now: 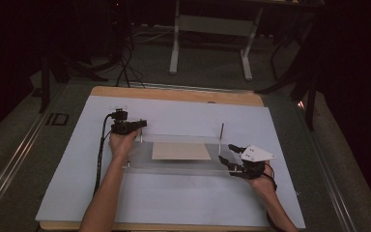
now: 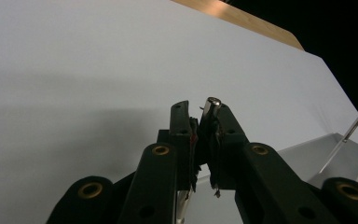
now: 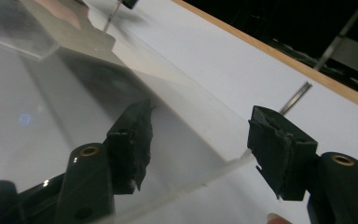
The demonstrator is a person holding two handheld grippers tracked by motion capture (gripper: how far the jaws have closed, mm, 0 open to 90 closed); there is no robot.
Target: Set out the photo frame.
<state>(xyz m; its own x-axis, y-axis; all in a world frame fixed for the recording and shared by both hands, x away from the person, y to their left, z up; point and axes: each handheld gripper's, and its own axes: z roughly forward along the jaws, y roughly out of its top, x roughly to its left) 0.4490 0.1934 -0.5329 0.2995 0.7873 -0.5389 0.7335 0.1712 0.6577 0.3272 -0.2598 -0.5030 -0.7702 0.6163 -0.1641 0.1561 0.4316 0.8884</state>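
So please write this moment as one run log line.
left gripper: shut on metal pin | right gripper: open at clear plate corner

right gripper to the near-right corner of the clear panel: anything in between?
Nothing visible. The right gripper has its jaws open with the clear panel's corner edge running between them. The thin metal pin stands behind that corner, off the approach line.

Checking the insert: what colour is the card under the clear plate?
Tan card, clearest in the high view.
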